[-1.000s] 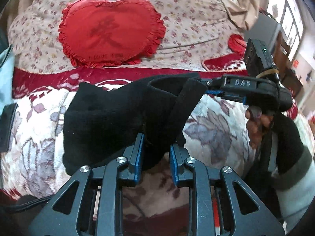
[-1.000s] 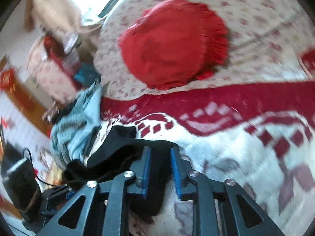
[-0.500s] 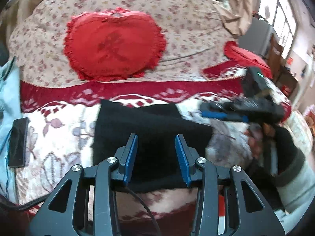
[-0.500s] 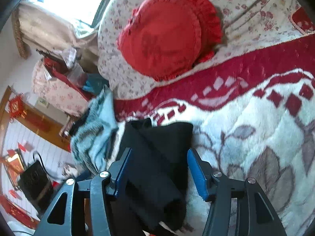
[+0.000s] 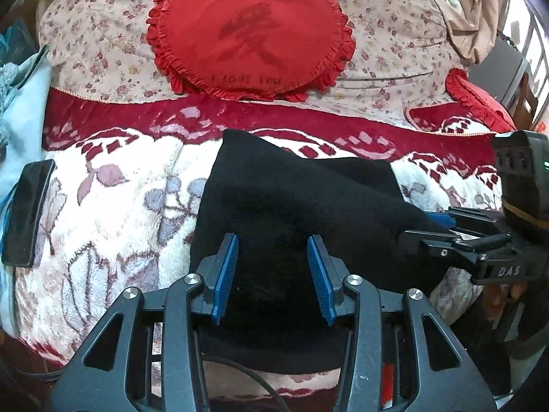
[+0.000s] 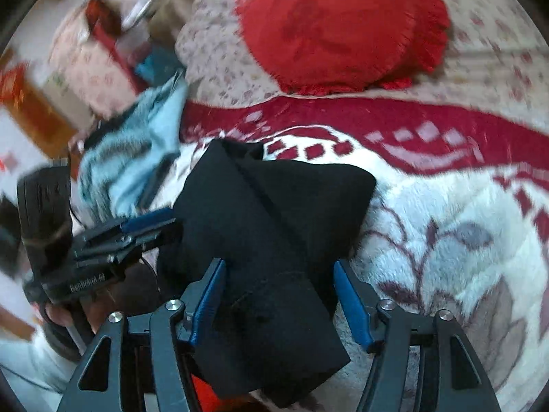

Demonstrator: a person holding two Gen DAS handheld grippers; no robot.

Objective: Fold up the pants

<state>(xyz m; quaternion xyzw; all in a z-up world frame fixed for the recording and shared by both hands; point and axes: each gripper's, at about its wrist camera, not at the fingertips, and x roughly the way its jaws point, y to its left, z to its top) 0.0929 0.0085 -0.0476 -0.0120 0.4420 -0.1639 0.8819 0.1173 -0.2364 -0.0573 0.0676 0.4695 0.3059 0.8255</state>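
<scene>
- Left wrist view: the left gripper (image 5: 272, 274) hangs over the folded black pants (image 5: 291, 206), its jaws having just been opening. They stand moderately apart, and the blue pads (image 5: 224, 271) press on nothing; the dark cloth lies below and between them.
- The pants lie on a white, floral blanket (image 5: 113, 213) with a red border, spread over a bed. Beyond it sits a red heart-shaped cushion (image 5: 250, 31). A dark phone (image 5: 27, 213) rests near the blanket's left edge.
- The right gripper (image 5: 442, 226) enters from the right, its tips at the pants' right edge.
- Right wrist view (blurred): the right gripper (image 6: 279, 295) has jaws wide apart, straddling the pants (image 6: 274, 213) without pressing on them.
- The left gripper (image 6: 151, 223) reaches in from the left, beside the cloth. A pale blue garment (image 6: 137, 158) lies behind it.
</scene>
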